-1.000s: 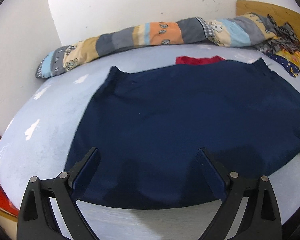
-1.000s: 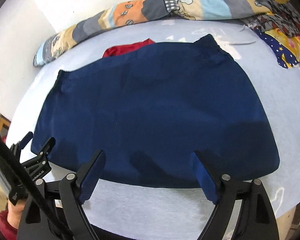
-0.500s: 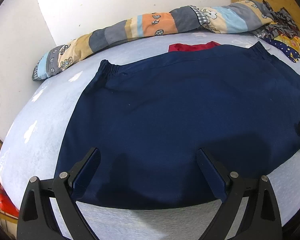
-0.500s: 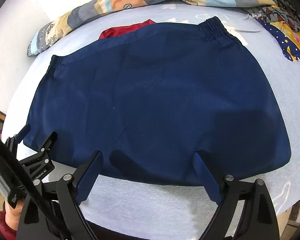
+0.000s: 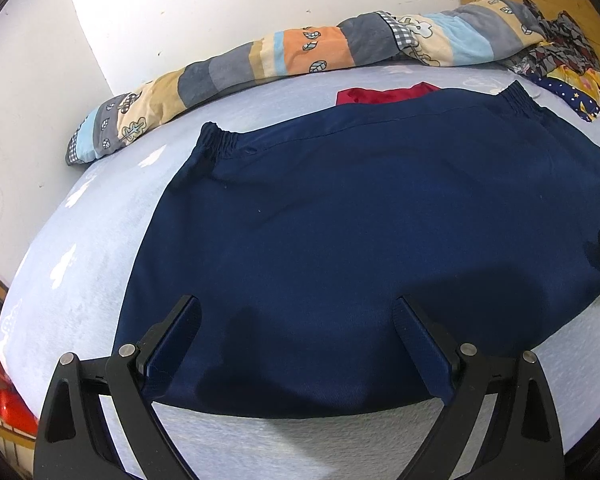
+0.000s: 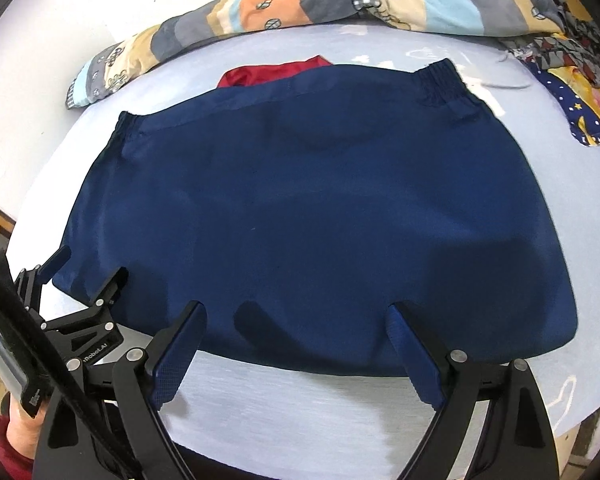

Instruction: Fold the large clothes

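Note:
A large navy blue garment [image 5: 372,240] [image 6: 308,216] with an elastic waistband lies spread flat on the pale blue bed, waistband towards the wall. My left gripper [image 5: 296,320] hovers open over its near hem, nothing between the fingers. My right gripper [image 6: 294,324] is also open above the near hem, a little right of the left one. The left gripper [image 6: 88,276] shows at the lower left of the right wrist view, beside the garment's near left corner.
A red cloth [image 5: 384,95] [image 6: 272,74] peeks out from under the far edge of the garment. A patchwork quilt roll [image 5: 300,56] lies along the wall. Patterned clothes [image 5: 572,76] are heaped at the far right. The bed edge [image 6: 340,432] is near me.
Both grippers have moved forward and lower over the near hem, so the garment fills more of each view. Both stay open and the cloth has not shifted.

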